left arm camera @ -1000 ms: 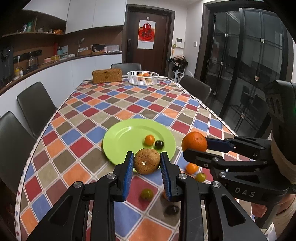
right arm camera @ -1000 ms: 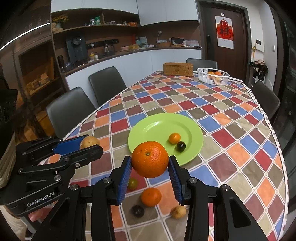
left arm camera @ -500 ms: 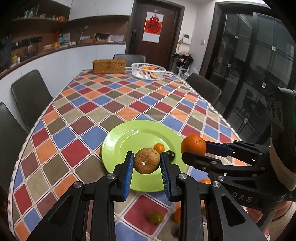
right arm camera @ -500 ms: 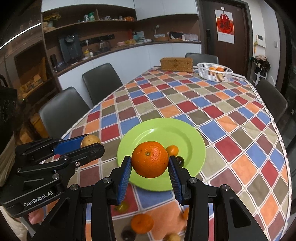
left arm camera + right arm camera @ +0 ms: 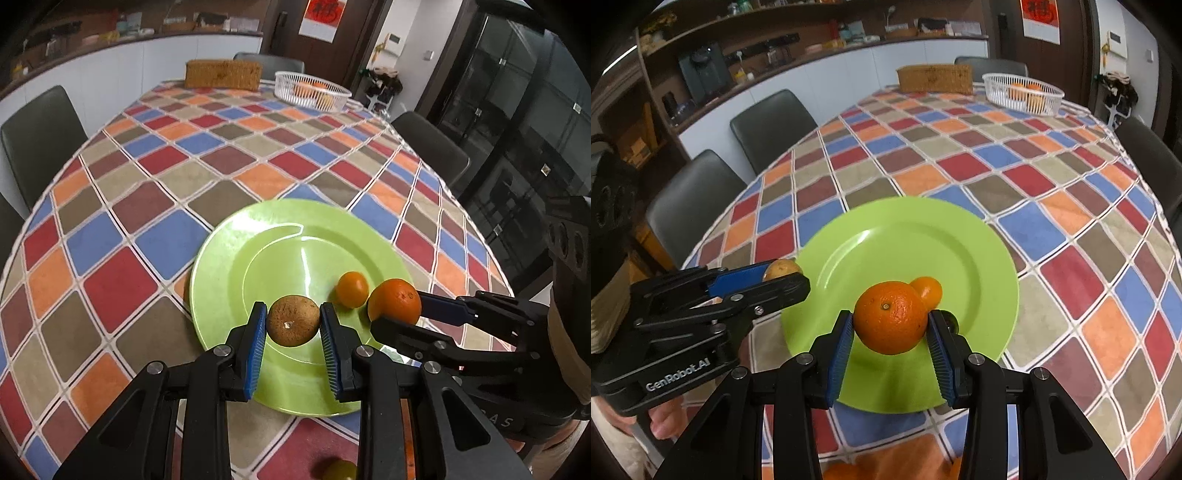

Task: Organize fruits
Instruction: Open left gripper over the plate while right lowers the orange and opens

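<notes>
My left gripper [image 5: 293, 325] is shut on a round brown fruit [image 5: 293, 320] and holds it over the near part of the green plate [image 5: 258, 254]. My right gripper [image 5: 891, 325] is shut on a large orange [image 5: 891, 320], also above the plate [image 5: 905, 236]. A small orange fruit [image 5: 352, 289] lies on the plate, and a dark fruit [image 5: 951, 320] shows behind my right finger. In the right wrist view the left gripper [image 5: 786, 277] with the brown fruit [image 5: 781, 268] sits over the plate's left rim. The large orange also shows in the left wrist view [image 5: 394, 300].
A white basket [image 5: 312, 90] with oranges and a woven box [image 5: 223, 74] stand at the table's far end. A greenish fruit [image 5: 340, 469] and an orange fruit [image 5: 840, 472] lie on the checkered cloth near the front edge. Dark chairs [image 5: 772, 122] line both sides.
Both grippers have moved forward with their fruits, from the loose fruits at the front edge to above the green plate. Both stay shut.
</notes>
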`<action>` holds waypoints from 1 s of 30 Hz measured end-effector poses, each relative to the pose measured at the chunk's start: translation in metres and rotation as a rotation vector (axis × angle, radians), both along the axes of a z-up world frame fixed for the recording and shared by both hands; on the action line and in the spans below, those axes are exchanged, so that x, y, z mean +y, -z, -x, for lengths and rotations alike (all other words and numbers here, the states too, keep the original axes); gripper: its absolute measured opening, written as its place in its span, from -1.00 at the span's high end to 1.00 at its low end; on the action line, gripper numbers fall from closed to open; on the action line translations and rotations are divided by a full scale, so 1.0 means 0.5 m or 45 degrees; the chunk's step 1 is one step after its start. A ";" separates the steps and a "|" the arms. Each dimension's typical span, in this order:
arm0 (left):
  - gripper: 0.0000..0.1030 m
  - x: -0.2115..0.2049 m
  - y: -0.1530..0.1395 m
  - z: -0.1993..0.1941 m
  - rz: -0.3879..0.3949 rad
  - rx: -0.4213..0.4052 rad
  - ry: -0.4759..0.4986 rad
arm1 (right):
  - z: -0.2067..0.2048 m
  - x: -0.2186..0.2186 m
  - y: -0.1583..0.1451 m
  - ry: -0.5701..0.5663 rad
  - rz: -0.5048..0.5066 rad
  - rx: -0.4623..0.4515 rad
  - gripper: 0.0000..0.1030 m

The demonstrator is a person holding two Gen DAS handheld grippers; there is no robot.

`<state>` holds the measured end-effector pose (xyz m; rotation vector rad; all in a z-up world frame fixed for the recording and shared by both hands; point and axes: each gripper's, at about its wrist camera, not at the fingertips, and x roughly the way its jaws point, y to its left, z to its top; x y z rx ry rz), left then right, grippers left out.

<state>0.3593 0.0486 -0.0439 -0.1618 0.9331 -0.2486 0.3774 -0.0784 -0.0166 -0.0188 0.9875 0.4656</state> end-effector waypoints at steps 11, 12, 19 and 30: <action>0.36 0.006 0.027 -0.030 0.004 0.062 0.007 | -0.021 0.005 0.024 0.006 0.017 0.051 0.19; 0.32 0.007 0.025 -0.028 0.004 0.056 0.003 | -0.021 0.005 0.023 0.008 0.017 0.048 0.19; 0.32 0.004 0.003 -0.006 -0.068 0.013 -0.018 | -0.014 -0.008 0.008 0.034 0.007 0.017 0.18; 0.31 -0.009 -0.086 0.084 -0.147 -0.129 -0.033 | 0.050 -0.023 -0.071 0.031 -0.007 -0.123 0.18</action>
